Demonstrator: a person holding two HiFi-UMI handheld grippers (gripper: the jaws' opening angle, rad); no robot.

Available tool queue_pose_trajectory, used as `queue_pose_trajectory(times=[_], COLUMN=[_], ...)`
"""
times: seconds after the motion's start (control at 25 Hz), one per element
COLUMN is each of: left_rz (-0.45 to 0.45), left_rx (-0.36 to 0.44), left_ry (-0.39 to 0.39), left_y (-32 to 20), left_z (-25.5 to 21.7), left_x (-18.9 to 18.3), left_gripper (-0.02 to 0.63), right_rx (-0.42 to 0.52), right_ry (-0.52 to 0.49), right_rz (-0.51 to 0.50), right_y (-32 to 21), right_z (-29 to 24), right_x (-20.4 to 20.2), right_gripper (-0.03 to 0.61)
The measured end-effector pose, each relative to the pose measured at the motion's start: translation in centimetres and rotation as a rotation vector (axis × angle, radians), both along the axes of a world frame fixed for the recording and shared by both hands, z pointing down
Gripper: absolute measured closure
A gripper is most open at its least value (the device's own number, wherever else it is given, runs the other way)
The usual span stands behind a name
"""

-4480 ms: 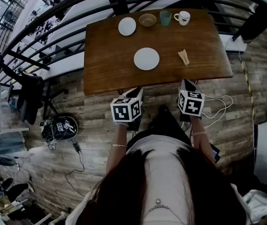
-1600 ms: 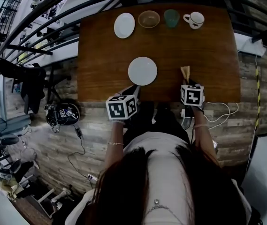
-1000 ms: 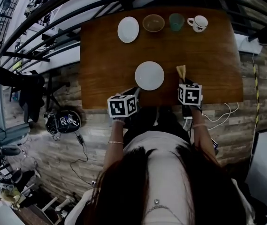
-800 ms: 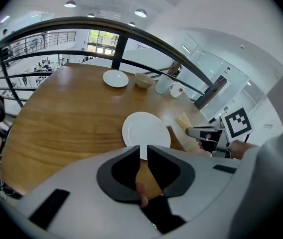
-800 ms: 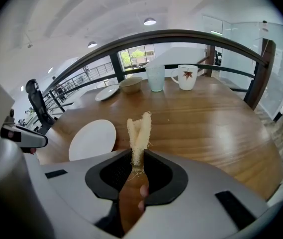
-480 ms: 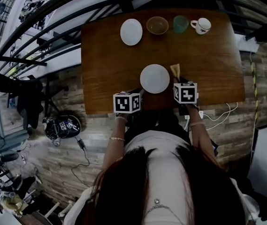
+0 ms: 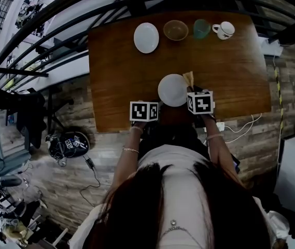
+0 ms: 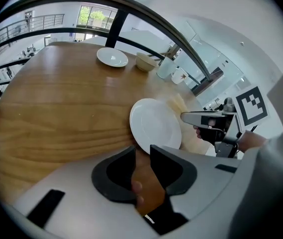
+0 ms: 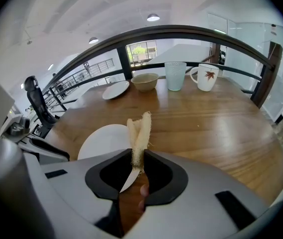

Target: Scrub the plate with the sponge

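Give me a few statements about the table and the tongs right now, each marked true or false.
1. The right tongs grip the sponge. True.
2. The left tongs hold the near plate. False: they are empty, and that plate lies on the table ahead of them.
3. A mug stands at the table's far edge. True.
4. The bowl sits on the near plate. False: it stands at the far edge, between the far plate and the glass.

table (image 7: 116,51): wood | floor (image 7: 287,102): wood planks | railing (image 9: 181,30): black | ceiling lamps (image 9: 152,17) lit | window (image 9: 141,51), perhaps
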State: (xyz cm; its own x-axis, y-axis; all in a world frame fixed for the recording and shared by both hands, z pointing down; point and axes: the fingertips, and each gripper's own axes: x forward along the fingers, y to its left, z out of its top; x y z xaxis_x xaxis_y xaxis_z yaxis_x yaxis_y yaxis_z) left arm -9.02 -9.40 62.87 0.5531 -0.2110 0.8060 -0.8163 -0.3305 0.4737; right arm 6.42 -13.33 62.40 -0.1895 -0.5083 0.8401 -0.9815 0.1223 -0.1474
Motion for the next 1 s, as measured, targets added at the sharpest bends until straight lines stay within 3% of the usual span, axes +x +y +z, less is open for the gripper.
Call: queue_pose_trajectory(times=[0.44, 1.0], left_rz=[0.044, 0.028], left_rx=[-0.064, -0.107], left_ry=[0.025, 0.057], left_y=[0.0, -0.3], left_z=[1.8, 2.3], left_x=[0.4, 1.2], left_gripper=[0.531, 0.531], right_rx=[-0.025, -0.059], right_ry=[-0.01, -0.087], right_rz=[-0.066, -0.281], right_y=[-0.9, -1.0], right_z=[1.0, 1.7], right_x=[-3.9, -10.6], right_gripper=[0.486, 0.486])
